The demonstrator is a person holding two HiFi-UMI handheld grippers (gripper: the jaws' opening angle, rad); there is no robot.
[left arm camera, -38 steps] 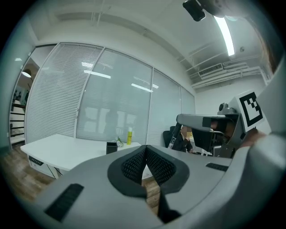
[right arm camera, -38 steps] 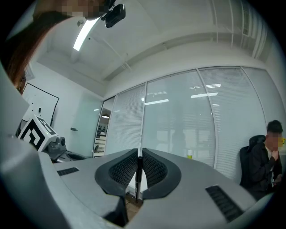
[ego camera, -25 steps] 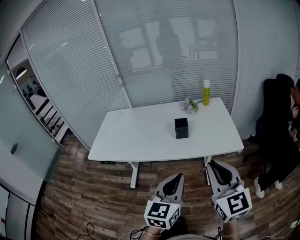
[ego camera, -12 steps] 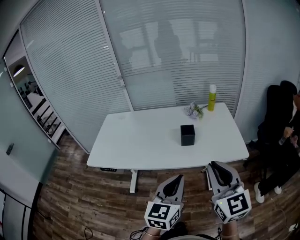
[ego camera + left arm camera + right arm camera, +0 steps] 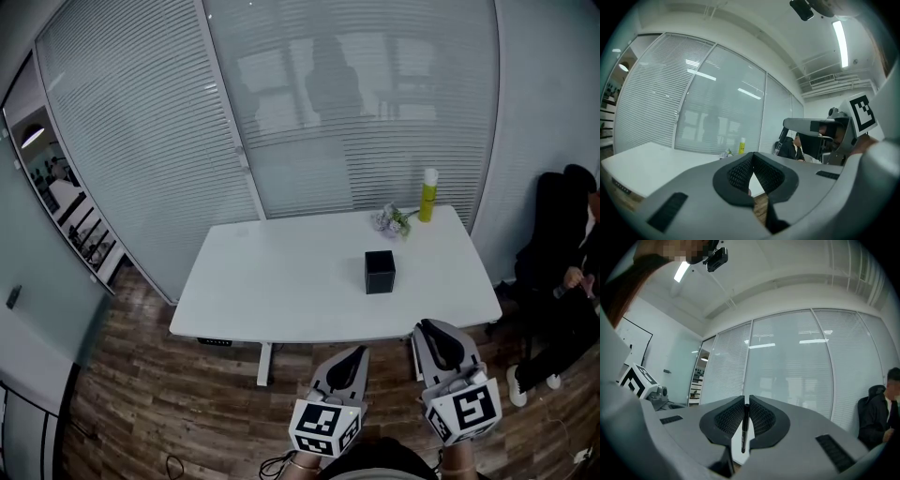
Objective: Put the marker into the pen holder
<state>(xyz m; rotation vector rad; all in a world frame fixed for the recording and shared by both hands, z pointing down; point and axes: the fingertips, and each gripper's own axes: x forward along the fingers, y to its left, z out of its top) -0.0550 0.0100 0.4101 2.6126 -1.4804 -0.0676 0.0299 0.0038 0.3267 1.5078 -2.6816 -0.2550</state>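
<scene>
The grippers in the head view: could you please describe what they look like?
The left gripper and the right gripper both have pale grey, tapering bodies with black mesh-textured pads lining the jaws. Each carries a white cube printed with black square markers at its rear.

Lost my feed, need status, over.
Left gripper shut, empty. Right gripper shut on marker. Pen holder on table ahead; nothing blocks it.

free: left half of surface (image 5: 272, 281), whole near edge | in way: pen holder (image 5: 380, 272) right of centre; flowers (image 5: 391, 221), yellow bottle (image 5: 428, 195) by far right corner | seated person (image 5: 555, 281) off right edge
</scene>
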